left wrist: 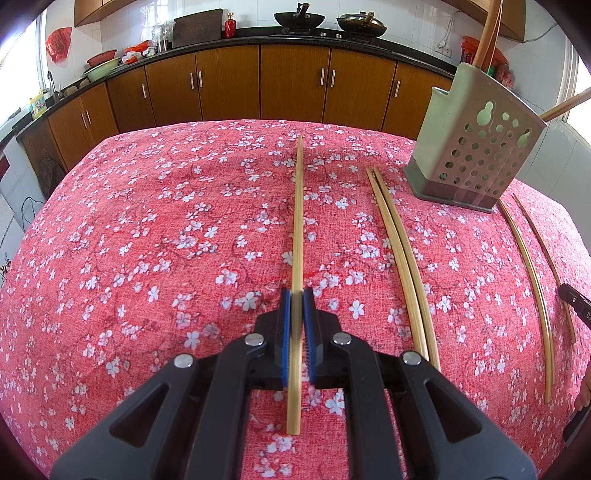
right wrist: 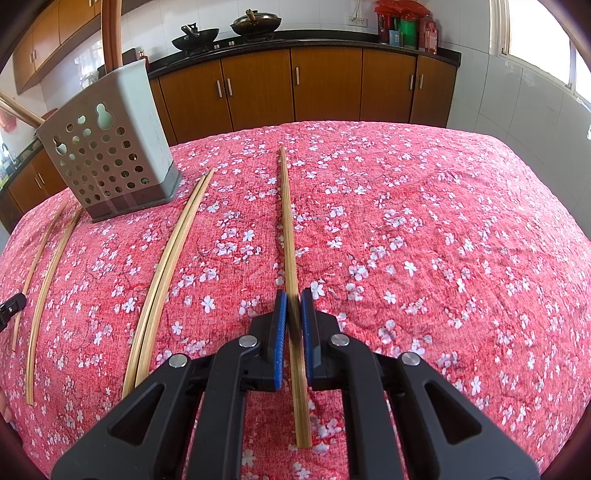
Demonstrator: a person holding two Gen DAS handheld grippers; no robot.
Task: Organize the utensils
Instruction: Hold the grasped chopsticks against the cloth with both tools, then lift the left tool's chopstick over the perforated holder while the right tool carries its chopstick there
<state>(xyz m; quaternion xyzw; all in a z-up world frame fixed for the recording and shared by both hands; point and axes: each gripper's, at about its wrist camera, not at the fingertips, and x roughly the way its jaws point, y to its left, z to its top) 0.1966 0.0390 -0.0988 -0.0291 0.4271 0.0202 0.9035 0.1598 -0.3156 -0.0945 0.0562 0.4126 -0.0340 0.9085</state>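
Note:
In the left wrist view my left gripper [left wrist: 297,297] is shut on a bamboo chopstick [left wrist: 298,221] that runs straight away over the red floral tablecloth [left wrist: 166,240]. In the right wrist view my right gripper [right wrist: 293,295] is shut on another bamboo chopstick [right wrist: 287,221], also pointing away. A grey-green perforated utensil holder [left wrist: 476,147] [right wrist: 107,147] stands at the far side between the two grippers, with wooden handles [left wrist: 487,33] [right wrist: 110,33] sticking out of it. A close pair of chopsticks [left wrist: 399,251] [right wrist: 170,266] and two separate ones [left wrist: 532,273] [right wrist: 44,280] lie on the cloth.
The tip of the other gripper shows at the frame edge [left wrist: 576,306] [right wrist: 11,306]. Behind the table run brown kitchen cabinets [left wrist: 295,81] under a dark counter with two woks [left wrist: 299,18]. The cloth drops off at the table's far edge.

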